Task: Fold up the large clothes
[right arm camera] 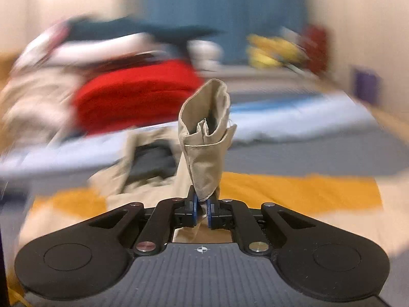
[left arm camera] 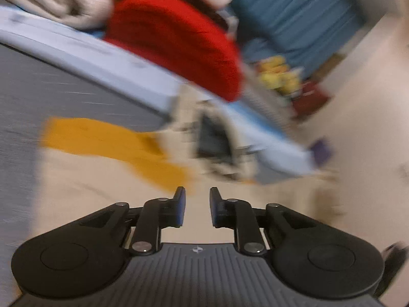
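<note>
Beige cloth (right arm camera: 204,140) pinched in my right gripper (right arm camera: 202,209), corner sticking up; my left gripper (left arm camera: 197,202) slightly apart, empty, above the cloth, red pile (left arm camera: 173,38) behind

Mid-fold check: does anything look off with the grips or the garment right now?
One thing: only the right gripper holds the beige garment, pinched at a bunched corner that sticks up. The left gripper is open with nothing between its fingers. Both views are motion-blurred.

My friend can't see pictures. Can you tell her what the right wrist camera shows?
The right gripper is shut on a bunched corner of beige garment. Behind it, blurred, lie a red cloth and a pile of other clothes.
</note>
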The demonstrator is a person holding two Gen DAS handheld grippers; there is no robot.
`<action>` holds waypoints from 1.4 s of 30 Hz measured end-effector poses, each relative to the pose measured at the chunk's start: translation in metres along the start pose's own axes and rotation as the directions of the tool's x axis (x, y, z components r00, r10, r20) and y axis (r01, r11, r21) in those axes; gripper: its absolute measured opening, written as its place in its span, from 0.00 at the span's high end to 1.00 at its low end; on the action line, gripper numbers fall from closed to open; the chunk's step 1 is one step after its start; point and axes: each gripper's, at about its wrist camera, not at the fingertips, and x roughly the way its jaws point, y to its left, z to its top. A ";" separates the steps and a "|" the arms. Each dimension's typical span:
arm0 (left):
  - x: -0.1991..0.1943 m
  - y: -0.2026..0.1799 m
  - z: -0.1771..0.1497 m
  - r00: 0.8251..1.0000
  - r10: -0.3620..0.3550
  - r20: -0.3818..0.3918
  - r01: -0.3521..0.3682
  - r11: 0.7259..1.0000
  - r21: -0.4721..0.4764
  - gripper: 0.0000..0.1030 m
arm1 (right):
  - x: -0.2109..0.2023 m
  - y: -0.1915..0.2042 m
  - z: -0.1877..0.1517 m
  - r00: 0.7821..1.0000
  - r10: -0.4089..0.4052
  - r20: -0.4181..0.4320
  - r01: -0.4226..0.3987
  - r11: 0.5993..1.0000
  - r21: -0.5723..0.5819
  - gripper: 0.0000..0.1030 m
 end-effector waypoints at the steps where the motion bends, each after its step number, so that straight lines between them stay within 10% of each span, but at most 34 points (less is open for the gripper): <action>1: 0.005 0.004 -0.002 0.997 0.070 -0.032 -0.069 0.997 0.015 0.80 | 0.006 -0.014 0.002 0.999 -0.031 -0.030 0.033 0.997 0.066 0.94; 7: 0.045 0.019 -0.024 0.922 0.306 -0.239 -0.297 0.952 0.074 0.80 | 0.045 -0.074 -0.012 0.957 -0.117 -0.266 0.204 0.921 0.332 0.92; 13: 0.067 0.024 -0.030 0.857 0.425 -0.291 -0.397 0.905 0.152 0.80 | 0.036 -0.086 -0.014 0.946 -0.223 -0.235 0.300 0.877 0.375 0.90; 17: 0.058 0.025 -0.034 0.855 0.435 -0.283 -0.395 0.899 0.188 0.77 | 0.035 -0.080 -0.009 0.977 -0.139 -0.162 0.195 0.889 0.414 0.85; 22: 0.062 0.028 -0.035 0.853 0.437 -0.286 -0.391 0.897 0.204 0.76 | 0.008 -0.091 0.004 0.990 0.079 0.115 -0.127 0.848 0.515 0.85; 24: 0.063 0.028 -0.035 0.851 0.441 -0.286 -0.393 0.895 0.212 0.75 | 0.010 -0.093 0.003 0.997 0.026 0.070 -0.059 0.845 0.531 0.85; 26: 0.063 0.027 -0.036 0.850 0.441 -0.288 -0.390 0.895 0.218 0.75 | 0.024 -0.098 -0.006 0.982 -0.138 -0.128 0.183 0.864 0.470 0.81; 29: 0.063 0.026 -0.035 0.850 0.444 -0.284 -0.392 0.892 0.224 0.70 | 0.035 -0.114 -0.027 0.852 -0.397 -0.341 0.514 0.754 0.408 0.73; 34: 0.058 0.020 -0.030 0.881 0.402 -0.250 -0.360 0.911 0.200 0.69 | 0.029 -0.109 -0.011 0.923 -0.334 -0.191 0.385 0.804 0.453 0.72; 37: 0.061 0.017 -0.032 0.889 0.364 -0.276 -0.321 0.928 0.190 0.69 | 0.038 -0.105 -0.009 0.968 -0.162 -0.192 0.236 0.850 0.471 0.59; 39: 0.070 0.022 -0.040 0.856 0.414 -0.310 -0.358 0.907 0.223 0.69 | 0.060 -0.108 -0.021 0.947 -0.073 -0.314 0.229 0.838 0.495 0.59; 42: 0.070 0.019 -0.041 0.845 0.443 -0.298 -0.379 0.891 0.251 0.69 | 0.086 -0.105 -0.041 0.859 -0.089 -0.504 0.318 0.864 0.391 0.59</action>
